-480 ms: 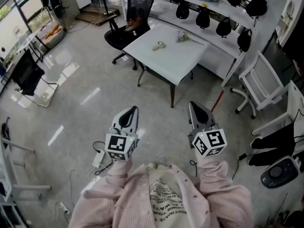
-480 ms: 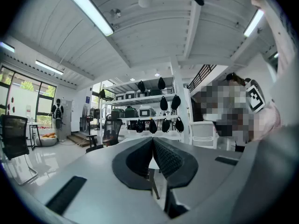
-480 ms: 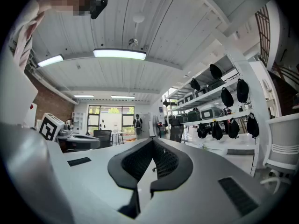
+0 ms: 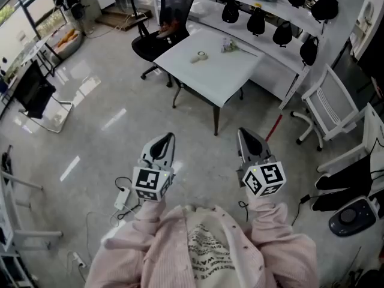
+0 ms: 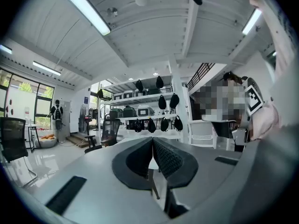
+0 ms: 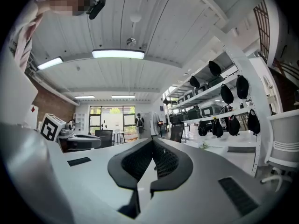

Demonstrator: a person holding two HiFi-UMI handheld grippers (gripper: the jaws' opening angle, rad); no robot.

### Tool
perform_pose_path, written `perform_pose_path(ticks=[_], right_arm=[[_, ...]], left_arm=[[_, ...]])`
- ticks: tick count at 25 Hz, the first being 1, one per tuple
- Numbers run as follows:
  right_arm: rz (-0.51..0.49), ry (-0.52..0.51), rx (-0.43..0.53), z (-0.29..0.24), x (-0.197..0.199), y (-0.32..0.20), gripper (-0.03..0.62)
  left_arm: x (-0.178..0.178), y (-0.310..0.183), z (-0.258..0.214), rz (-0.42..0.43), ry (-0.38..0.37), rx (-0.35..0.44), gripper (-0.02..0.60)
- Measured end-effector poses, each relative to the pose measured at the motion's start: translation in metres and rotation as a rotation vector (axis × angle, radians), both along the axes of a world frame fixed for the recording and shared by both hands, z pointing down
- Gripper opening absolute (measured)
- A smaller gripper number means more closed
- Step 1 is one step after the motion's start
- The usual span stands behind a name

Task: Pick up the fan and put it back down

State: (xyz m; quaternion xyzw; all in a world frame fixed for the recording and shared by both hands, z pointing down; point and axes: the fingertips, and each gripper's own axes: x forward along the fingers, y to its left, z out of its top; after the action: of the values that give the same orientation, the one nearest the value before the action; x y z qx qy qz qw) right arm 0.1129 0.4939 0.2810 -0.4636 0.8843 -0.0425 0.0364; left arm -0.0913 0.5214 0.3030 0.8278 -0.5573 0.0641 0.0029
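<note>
A pale, glossy floor [image 4: 90,113] fills most of the head view. On it, well ahead of the person, stands a white table [image 4: 222,71]. Behind the table runs a long white counter [image 4: 273,65], and a row of black bags [image 4: 256,23] hangs above it. A black office chair [image 4: 171,17] is at the table's far left corner, and a white chair [image 4: 327,107] stands off to the right.

The person, in a pink striped shirt [image 4: 204,251], holds both tools out level over the bare floor, side by side and apart. The left gripper [image 4: 167,140] has its jaws pressed fully together with nothing between them, as its own view shows. The right gripper [image 4: 243,135] is likewise closed tip to tip and empty. Each carries its marker cube near the wrist.

The fan [image 6: 156,119] seems to be the pale pedestal one seen small and far off in the right gripper view. It stands beyond the black office chair, near the windows, and is well away from both grippers. Its details are too small to make out.

A roll of tape [image 4: 203,57] lies on the table, along with a small cluster of items too small to identify
</note>
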Motion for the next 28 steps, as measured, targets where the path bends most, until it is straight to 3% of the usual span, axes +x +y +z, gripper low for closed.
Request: perform_pose_path(ticks=[14,15,17,18,20,24,28], right_arm=[[-0.021,-0.060,-0.043,0.013,0.009,-0.027,-0.002],[-0.020,-0.063,-0.047,0.014,0.009,-0.029,-0.002],[-0.017,-0.067,-0.055,0.017,0.009,-0.032,-0.002],[-0.017,-0.067,-0.060,0.020,0.008,-0.035,-0.002],[-0.016,-0.065,-0.074,0.027,0.007,-0.040,-0.002],[-0.020,-0.059,-0.088,0.035,0.001,-0.057,-0.002],[-0.006,-0.053,-0.097,0.040,-0.003,-0.084,-0.002]], left_arm=[[0.006,-0.026,0.009,-0.035,0.018,-0.049,0.005],[0.005,-0.028,0.010,-0.035,0.021,-0.055,0.016],[0.005,-0.033,0.014,-0.030,0.031,-0.068,0.116],[0.004,-0.035,0.016,-0.028,0.033,-0.075,0.135],[0.004,-0.039,0.022,-0.029,0.034,-0.086,0.144],[0.000,-0.058,0.033,-0.022,0.054,-0.109,0.226],[-0.005,-0.090,0.040,-0.014,0.053,-0.121,0.243]])
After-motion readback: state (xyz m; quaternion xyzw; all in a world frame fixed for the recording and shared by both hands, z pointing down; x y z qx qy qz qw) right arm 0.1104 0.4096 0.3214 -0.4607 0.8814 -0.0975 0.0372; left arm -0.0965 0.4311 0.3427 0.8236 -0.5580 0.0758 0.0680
